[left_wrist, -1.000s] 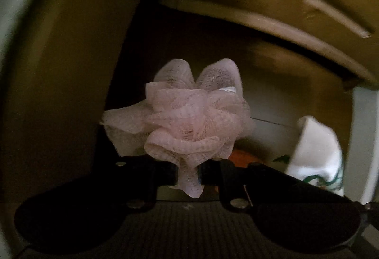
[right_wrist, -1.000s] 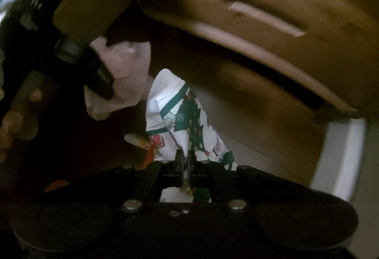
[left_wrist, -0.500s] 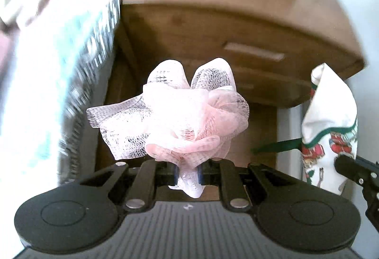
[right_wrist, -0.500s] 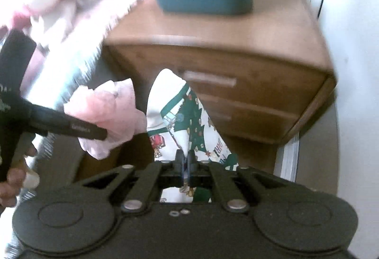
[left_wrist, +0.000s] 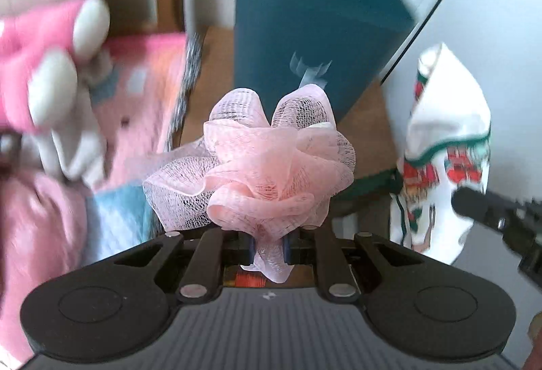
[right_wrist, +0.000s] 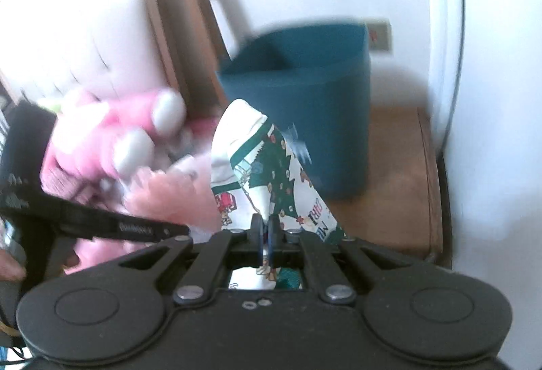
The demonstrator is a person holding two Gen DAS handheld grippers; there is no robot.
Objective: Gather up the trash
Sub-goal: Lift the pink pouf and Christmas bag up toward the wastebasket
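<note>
Both grippers carry trash near the teal bin.

The jaws of the left gripper (left_wrist: 268, 246) are clamped on the bottom tuft of a pink mesh puff (left_wrist: 261, 163), so it stands up in front of the camera. The jaws of the right gripper (right_wrist: 265, 243) are pressed together on a thin printed paper napkin (right_wrist: 271, 180), which rises like a cone. Both things are held in the air, I think because they go into the teal bin (right_wrist: 315, 92) just behind them, on the wooden desk (right_wrist: 396, 173). To the left lies a pink plush toy (left_wrist: 44, 65) on a bed. Nothing seems to block the open top of the bin.
</note>
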